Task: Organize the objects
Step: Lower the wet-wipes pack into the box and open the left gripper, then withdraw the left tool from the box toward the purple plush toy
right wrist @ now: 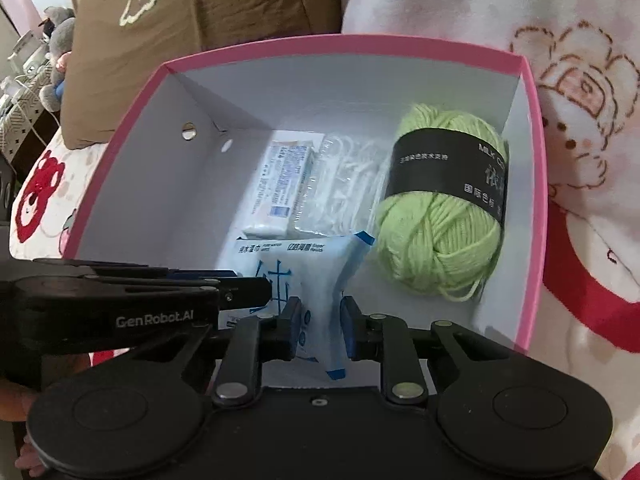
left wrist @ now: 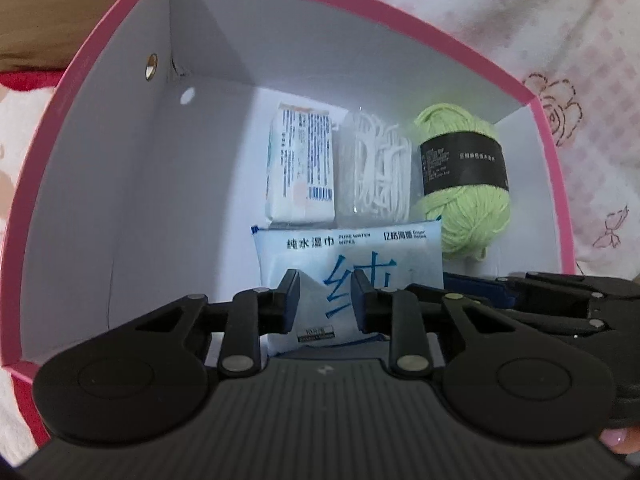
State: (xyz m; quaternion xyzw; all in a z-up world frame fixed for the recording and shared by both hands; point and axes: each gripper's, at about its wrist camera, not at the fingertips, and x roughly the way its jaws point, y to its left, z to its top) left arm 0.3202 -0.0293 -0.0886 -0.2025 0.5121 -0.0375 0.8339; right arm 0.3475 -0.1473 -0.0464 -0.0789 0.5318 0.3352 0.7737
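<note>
A pack of pure water wipes [left wrist: 360,252] [right wrist: 312,264], white with blue print, lies near the front inside a pink box with white walls [left wrist: 120,200] [right wrist: 340,46]. My left gripper [left wrist: 326,300] is shut on the pack's near part, its pads pressing a crease into it. My right gripper [right wrist: 320,328] is shut on the pack's right edge, which stands up pinched between its pads. Each gripper shows from the side in the other's view. Behind the pack lie a white tissue packet [left wrist: 300,168] [right wrist: 276,184], a clear bag of white cord [left wrist: 374,172] [right wrist: 344,184] and a green yarn ball [left wrist: 464,184] [right wrist: 440,216].
The box sits on a pink and white printed bedspread [right wrist: 580,160]. A brown pillow [right wrist: 200,20] lies behind it, with grey plush toys [right wrist: 60,32] at the far left. The left half of the box floor is bare.
</note>
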